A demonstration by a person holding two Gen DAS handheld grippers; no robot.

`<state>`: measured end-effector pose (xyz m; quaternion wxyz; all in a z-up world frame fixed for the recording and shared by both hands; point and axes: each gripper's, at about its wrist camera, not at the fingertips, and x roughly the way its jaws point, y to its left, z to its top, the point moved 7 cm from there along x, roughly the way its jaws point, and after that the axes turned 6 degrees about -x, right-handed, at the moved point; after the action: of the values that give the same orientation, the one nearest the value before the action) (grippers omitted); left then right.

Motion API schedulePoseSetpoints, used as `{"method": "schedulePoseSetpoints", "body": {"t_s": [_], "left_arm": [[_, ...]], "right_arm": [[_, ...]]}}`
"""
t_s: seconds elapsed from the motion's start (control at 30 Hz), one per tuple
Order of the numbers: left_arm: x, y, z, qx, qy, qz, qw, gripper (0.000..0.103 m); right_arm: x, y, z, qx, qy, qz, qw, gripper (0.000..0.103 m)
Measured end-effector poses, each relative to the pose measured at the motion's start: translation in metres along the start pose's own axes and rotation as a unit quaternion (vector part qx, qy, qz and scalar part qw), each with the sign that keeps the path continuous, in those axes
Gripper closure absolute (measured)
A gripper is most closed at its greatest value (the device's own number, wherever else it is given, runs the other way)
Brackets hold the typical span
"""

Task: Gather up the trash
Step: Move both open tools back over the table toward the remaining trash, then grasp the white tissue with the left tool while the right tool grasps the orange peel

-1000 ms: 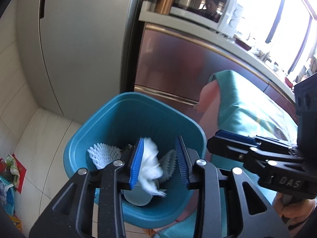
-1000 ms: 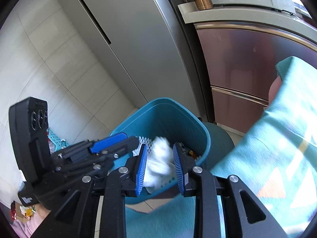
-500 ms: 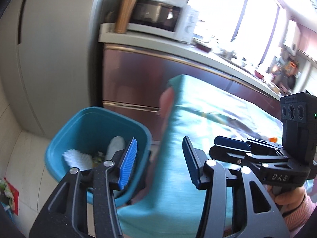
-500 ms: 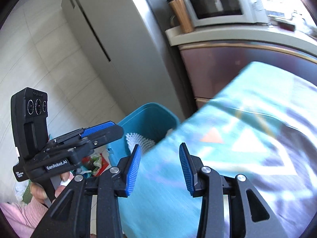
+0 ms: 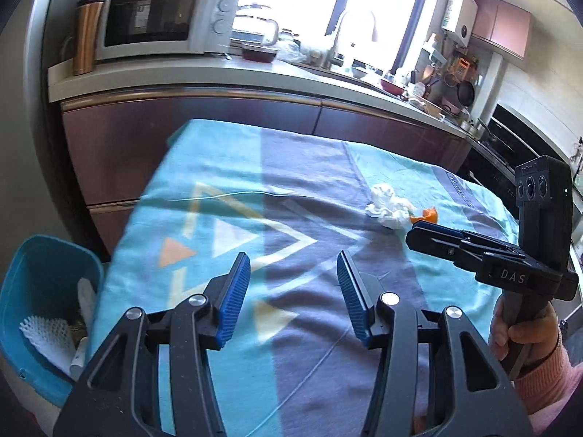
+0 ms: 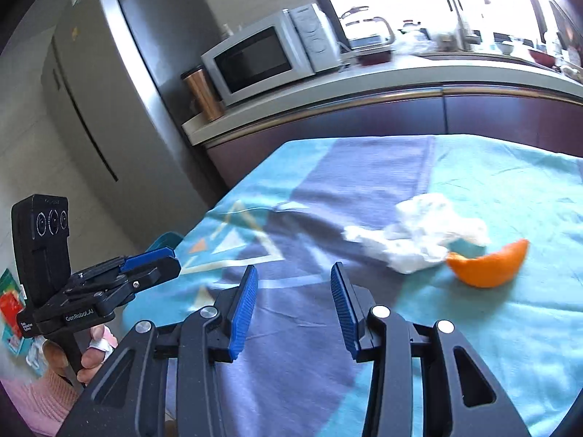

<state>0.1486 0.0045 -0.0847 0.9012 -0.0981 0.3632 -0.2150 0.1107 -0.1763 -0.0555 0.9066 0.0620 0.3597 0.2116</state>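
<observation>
A crumpled white tissue lies on the teal-and-purple tablecloth, with a piece of orange peel touching its right side. My left gripper hangs open over the cloth's middle with nothing between its blue pads. My right gripper is also open and empty, a short way to the near left of the tissue. The teal bin stands on the floor off the table's left end and holds a white foam net and other white scraps.
A kitchen counter runs behind the table with a microwave and a copper tumbler. A grey fridge stands at the left. A hand in a pink sleeve holds each gripper's handle.
Both grippers held white tissue over the bin, then let it go into the bin with jaws widening. They have since swung right, from the bin to over the table.
</observation>
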Motion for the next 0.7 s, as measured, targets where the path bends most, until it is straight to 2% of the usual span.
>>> {"method": "schedulePoseSetpoints", "body": {"t_s": [0.17,0.37,0.43,0.7], "left_arm": [[0.043,-0.040,0.001,0.019,0.037,-0.033,0.9986,0.051],[0.088,-0.075,0.003,0.032,0.075,-0.045,0.9957,0.046],[0.102,-0.082,0.004,0.030,0.088,-0.050,0.9944,0.046],[0.143,-0.098,0.009,0.013,0.120,-0.052,0.9913,0.045]], "right_arm": [[-0.024,-0.058,-0.009,0.054,-0.010,-0.040,0.998,0.063],[-0.031,-0.103,-0.013,0.092,-0.017,-0.073,0.993,0.052],[-0.031,-0.116,-0.015,0.100,-0.012,-0.077,0.992,0.047],[-0.022,-0.140,-0.012,0.130,-0.008,-0.064,0.989,0.046]]}}
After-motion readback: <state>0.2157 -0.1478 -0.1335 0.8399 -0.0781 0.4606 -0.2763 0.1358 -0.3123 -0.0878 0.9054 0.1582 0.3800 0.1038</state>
